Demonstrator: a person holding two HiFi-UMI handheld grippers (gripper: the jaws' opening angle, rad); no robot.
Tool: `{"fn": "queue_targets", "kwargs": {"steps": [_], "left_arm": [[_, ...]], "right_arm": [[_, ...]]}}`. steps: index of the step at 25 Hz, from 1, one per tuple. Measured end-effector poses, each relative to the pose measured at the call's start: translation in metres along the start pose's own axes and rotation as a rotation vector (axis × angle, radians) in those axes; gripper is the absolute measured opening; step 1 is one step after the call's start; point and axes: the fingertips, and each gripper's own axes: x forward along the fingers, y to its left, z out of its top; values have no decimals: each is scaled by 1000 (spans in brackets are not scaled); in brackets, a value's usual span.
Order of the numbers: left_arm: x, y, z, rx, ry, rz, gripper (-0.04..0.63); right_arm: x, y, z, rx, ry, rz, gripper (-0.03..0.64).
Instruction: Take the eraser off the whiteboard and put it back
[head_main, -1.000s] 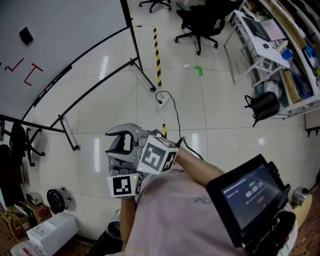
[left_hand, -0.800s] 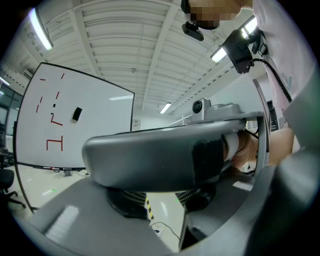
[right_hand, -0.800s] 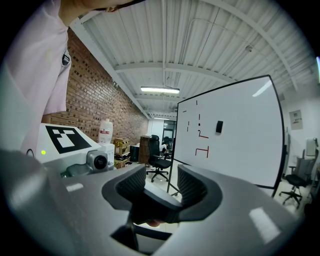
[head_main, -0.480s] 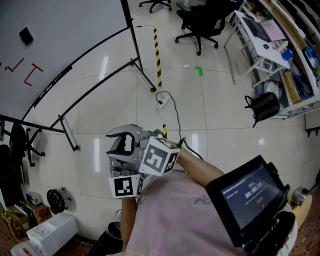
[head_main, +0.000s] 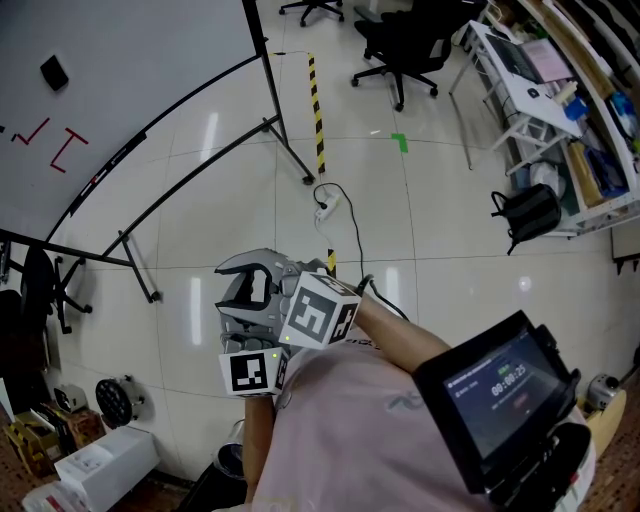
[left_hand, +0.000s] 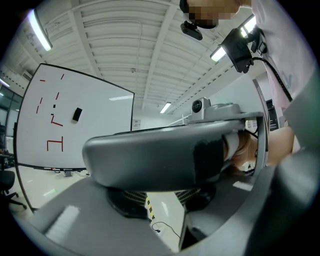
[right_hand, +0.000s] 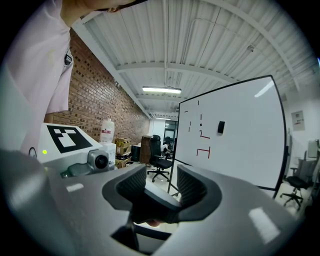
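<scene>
The black eraser (head_main: 52, 71) sticks to the whiteboard (head_main: 150, 50) at the far upper left, above red marks. It also shows in the left gripper view as the eraser (left_hand: 76, 114) and in the right gripper view as the eraser (right_hand: 220, 127). Both grippers are held close together in front of the person's chest, far from the board. My left gripper (head_main: 238, 322) (left_hand: 170, 225) shows a narrow gap with floor visible through it. My right gripper (head_main: 248, 280) (right_hand: 162, 187) is open; one of its fingers crosses the left gripper view. Neither holds the eraser.
The whiteboard stands on a black frame with legs (head_main: 285, 150). A power strip with cable (head_main: 322, 208) lies on the tiled floor by striped tape (head_main: 315, 110). Office chairs (head_main: 405, 40), shelves (head_main: 560, 110) and a black bag (head_main: 527, 213) stand right; boxes (head_main: 100, 460) lower left.
</scene>
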Motion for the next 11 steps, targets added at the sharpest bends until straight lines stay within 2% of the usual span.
{"fn": "queue_targets", "kwargs": {"steps": [11], "left_arm": [[0, 0, -1, -10, 3, -2, 112]], "right_arm": [[1, 0, -2, 3, 7, -2, 184]]}}
